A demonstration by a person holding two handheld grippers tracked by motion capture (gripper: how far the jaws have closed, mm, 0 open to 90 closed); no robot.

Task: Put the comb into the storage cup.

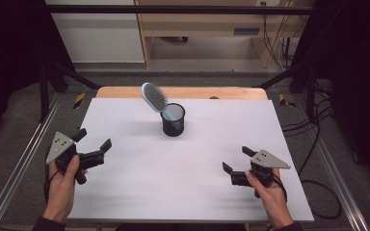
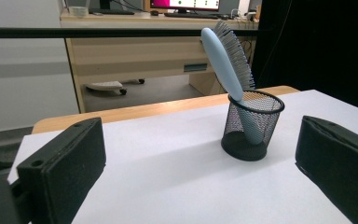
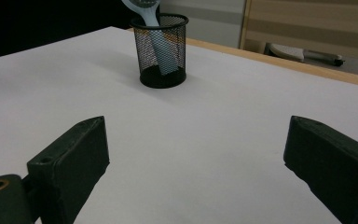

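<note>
Both claws are spread wide and hold nothing. Left claw [image 1: 92, 142] hovers over the near left part of the tabletop [image 1: 125, 192], and right claw [image 1: 236, 160] is over the near right part; each one is held by a hand, and they are well apart from each other.

Ahead of both claws, between their lines of sight, stands a black mesh cup [image 1: 173, 119], upright on the white tabletop and well apart from either claw. Inside the cup is a light blue hairbrush [image 1: 155, 96]. Its handle goes down into the cup and its head sticks out above the rim, tilted away from the right claw's side and toward the left claw's side.

The high view shows both hands, the grey plates on the grippers and the whole white sheet with a wooden edge [image 1: 183, 92] behind the cup. It does not show well how deep the handle sits.

The left gripper view looks between its two black jaws and shows the cup [image 2: 251, 126] ahead and a little to the right, with the full brush [image 2: 228, 60], its bristles and its pale back. Through the mesh, the handle reaches close to the bottom.

The right gripper view shows the cup [image 3: 162, 51] ahead to the left, but the brush head [image 3: 142, 7] is cut by the top edge; the handle [image 3: 163, 53] is clear through the mesh.
</note>
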